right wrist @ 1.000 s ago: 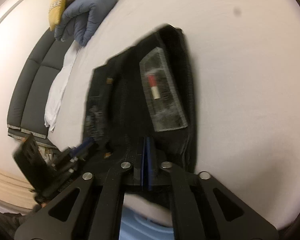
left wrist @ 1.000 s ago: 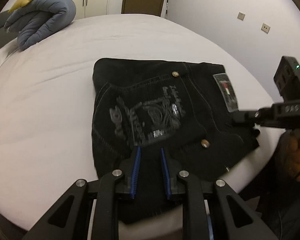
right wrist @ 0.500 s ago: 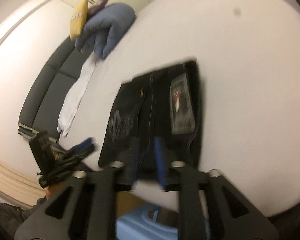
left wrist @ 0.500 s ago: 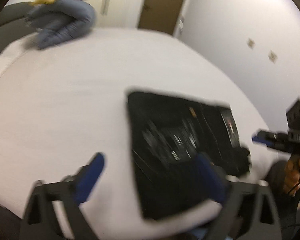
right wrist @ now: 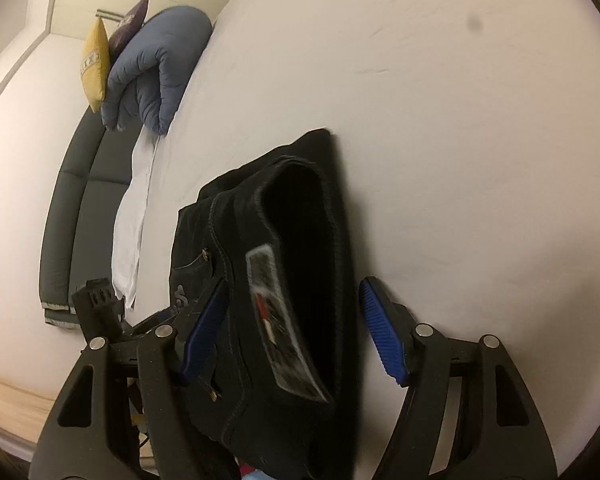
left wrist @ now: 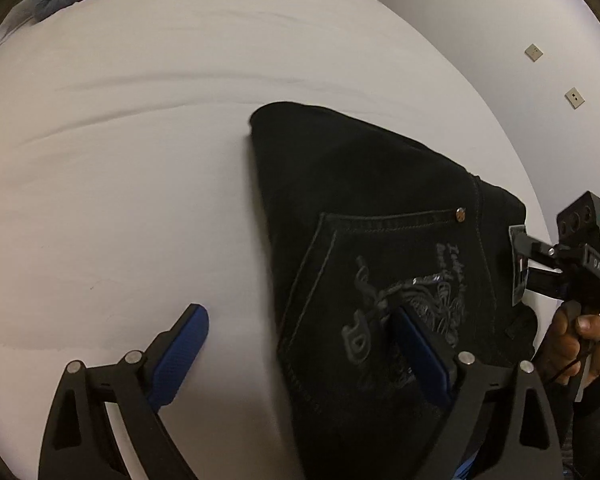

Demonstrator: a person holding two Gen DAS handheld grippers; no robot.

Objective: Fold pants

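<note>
The black jeans [left wrist: 380,220] lie folded into a compact block on the white bed [left wrist: 120,160], near its front edge, back pocket print and waist label up. My left gripper [left wrist: 304,344] is open wide and empty, one finger over the sheet, the other over the pocket print. My right gripper [right wrist: 296,320] is open wide and empty, straddling the waistband end of the jeans [right wrist: 292,240] with the grey label [right wrist: 276,320] between its fingers. The right gripper also shows in the left wrist view [left wrist: 540,264] at the waist label.
A blue-grey folded duvet [right wrist: 156,76] and a yellow pillow [right wrist: 94,64] sit at the far end of the bed. A dark headboard [right wrist: 72,208] runs along the side. A white wall [left wrist: 500,20] with sockets stands beyond the bed's right edge.
Both grippers opened from shut to wide open and let go of the jeans. The left gripper shifted left and lower; the right drew back over the waistband end.
</note>
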